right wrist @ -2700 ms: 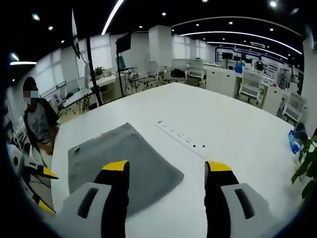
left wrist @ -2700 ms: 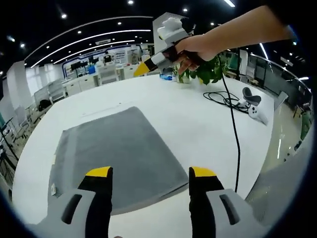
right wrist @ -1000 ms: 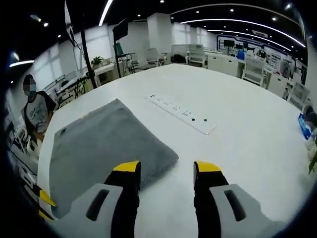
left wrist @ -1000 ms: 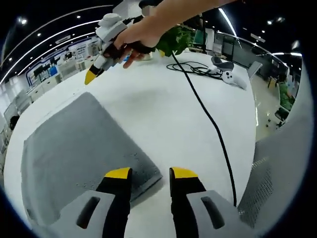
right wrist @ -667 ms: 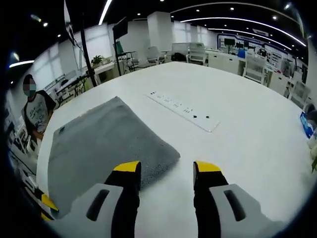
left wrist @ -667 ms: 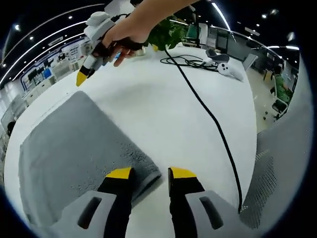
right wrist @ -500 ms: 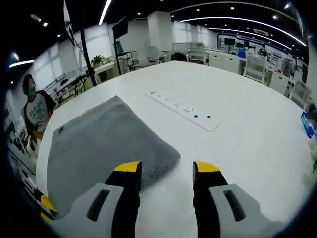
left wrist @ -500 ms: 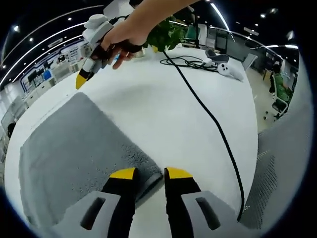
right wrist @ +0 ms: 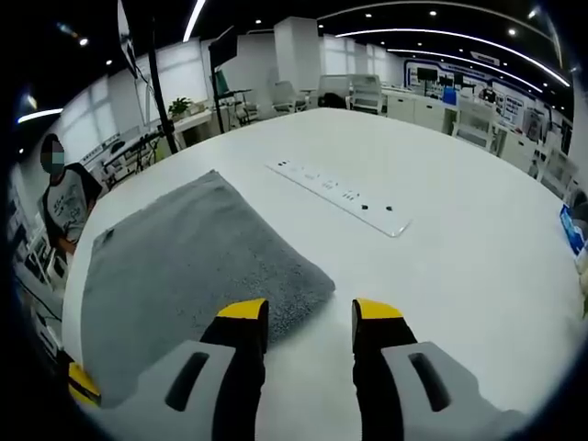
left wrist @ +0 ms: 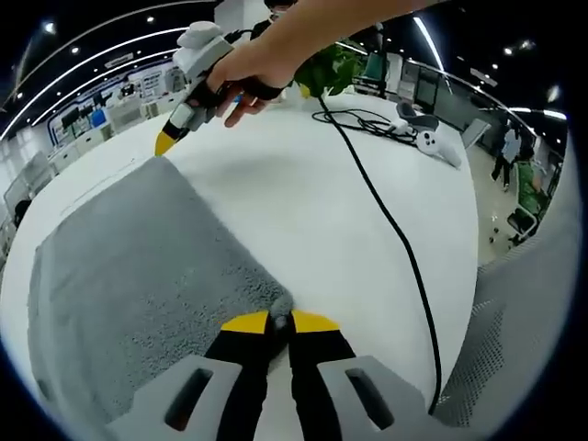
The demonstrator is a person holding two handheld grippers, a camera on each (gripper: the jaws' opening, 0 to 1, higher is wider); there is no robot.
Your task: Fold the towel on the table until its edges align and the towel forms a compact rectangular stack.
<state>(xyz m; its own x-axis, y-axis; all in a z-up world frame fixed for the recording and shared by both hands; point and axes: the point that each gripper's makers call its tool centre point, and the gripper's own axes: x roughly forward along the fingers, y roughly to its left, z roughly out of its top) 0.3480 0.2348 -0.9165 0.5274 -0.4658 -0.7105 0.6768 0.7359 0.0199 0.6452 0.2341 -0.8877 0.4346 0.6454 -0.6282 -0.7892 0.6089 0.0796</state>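
One grey towel is lying flat on the white desk, probably soft and limp. Its near corner is being pinched by the left gripper; the right gripper, fingers parted, is being held at another corner.

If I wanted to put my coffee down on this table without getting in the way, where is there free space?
The widest bare patch of table lies beyond the power strip, away from the grey towel. Another lies between the towel and the black cable. It is crowded at the towel's corners, where the left gripper and right gripper work, and around the cable coil, controllers and plant.
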